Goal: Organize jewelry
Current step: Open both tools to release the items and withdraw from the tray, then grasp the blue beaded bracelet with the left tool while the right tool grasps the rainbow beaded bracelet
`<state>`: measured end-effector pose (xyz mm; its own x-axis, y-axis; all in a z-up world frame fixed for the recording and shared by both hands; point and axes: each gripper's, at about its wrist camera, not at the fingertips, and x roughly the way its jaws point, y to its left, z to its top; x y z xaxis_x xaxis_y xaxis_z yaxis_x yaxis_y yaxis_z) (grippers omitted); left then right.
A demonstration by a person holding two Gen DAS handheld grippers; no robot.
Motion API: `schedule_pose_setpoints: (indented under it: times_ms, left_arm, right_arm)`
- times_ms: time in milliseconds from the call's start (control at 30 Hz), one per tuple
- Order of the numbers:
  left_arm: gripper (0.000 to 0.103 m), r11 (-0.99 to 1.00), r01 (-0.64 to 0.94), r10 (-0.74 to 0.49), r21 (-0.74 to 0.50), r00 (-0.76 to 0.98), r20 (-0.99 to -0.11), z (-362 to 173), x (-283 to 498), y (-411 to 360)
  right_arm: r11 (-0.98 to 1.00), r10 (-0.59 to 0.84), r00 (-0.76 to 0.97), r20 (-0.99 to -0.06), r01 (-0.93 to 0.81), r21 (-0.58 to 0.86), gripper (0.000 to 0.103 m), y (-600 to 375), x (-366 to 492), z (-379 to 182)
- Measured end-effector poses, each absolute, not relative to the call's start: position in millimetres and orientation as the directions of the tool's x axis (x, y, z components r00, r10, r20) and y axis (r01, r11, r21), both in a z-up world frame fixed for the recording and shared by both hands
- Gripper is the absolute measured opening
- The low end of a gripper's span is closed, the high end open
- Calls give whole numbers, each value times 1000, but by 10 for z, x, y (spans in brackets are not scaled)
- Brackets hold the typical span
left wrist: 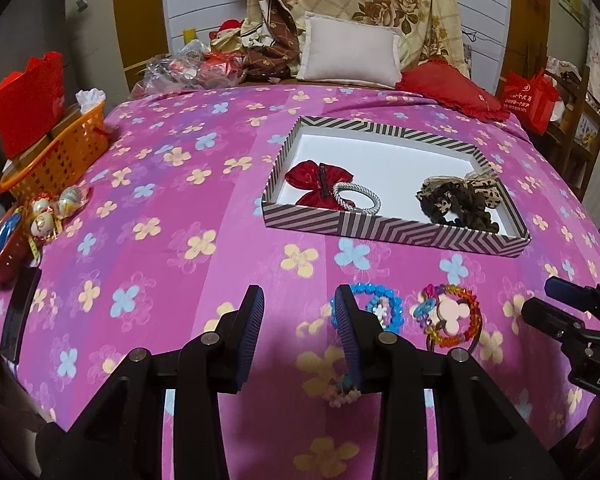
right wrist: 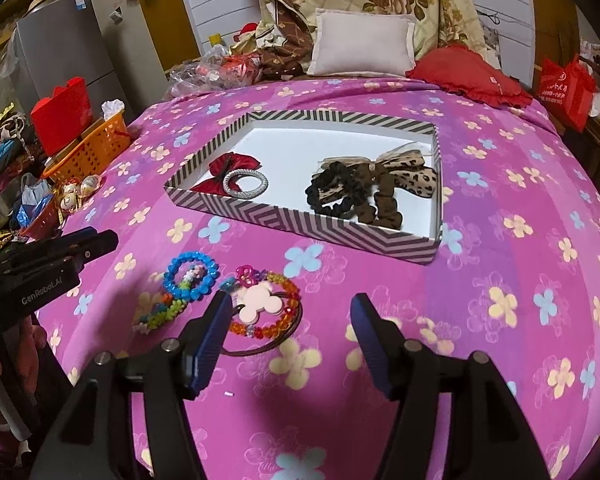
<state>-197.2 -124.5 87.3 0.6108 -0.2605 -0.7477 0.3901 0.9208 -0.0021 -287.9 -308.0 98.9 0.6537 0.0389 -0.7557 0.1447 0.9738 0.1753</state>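
Observation:
A striped tray (left wrist: 384, 229) (right wrist: 300, 222) on the pink bedspread holds a red bow (left wrist: 312, 178) (right wrist: 236, 166), a silver band (left wrist: 358, 196) (right wrist: 246, 184) and dark scrunchies with a leopard bow (left wrist: 460, 200) (right wrist: 364, 194). In front of it lie a blue bead bracelet (left wrist: 396, 304) (right wrist: 192, 276), a multicolour bead bracelet with a pink mouse charm (left wrist: 454, 314) (right wrist: 266, 306) and a small bead piece (left wrist: 342, 394) (right wrist: 160, 314). My left gripper (left wrist: 300, 320) is open and empty, just left of the blue bracelet. My right gripper (right wrist: 290, 324) is open and empty, just right of the mouse bracelet.
An orange basket (left wrist: 66, 152) (right wrist: 90, 150) with a red box, wrapped sweets (left wrist: 54, 208) and clutter stand at the bed's left edge. Pillows (left wrist: 350, 54) (right wrist: 364, 42) and a red cushion (left wrist: 452, 88) lie at the back. A red bag (left wrist: 534, 96) hangs at the right.

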Motion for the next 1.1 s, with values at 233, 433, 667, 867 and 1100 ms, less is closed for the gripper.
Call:
schedule_pose_setpoints:
  times_ms: [233, 433, 667, 867, 1100]
  left_arm:
    - [15, 921, 388, -269, -22, 596, -756, 848, -2037, -1185]
    - [15, 918, 391, -298, -70, 563, -771, 812, -2044, -1102]
    - [15, 920, 372, -314, -124, 511, -800, 721, -2003, -904]
    - [15, 924, 357, -311, -136, 498, -809, 656, -1941, -871]
    - [15, 919, 371, -317, -138, 481, -818, 600, -1885, -970]
  right_arm:
    - [976, 40, 659, -751, 137, 171, 65, -3029, -2936, 1009]
    - [977, 38, 648, -760, 136, 164, 65, -3012, -2958, 976]
    - [975, 45, 633, -773, 142, 173, 65, -3044, -2996, 879]
    - [975, 53, 614, -788, 139, 174, 65, -3030, -2961, 770]
    - [979, 45, 601, -798, 132, 155, 65, -3022, -2878, 677]
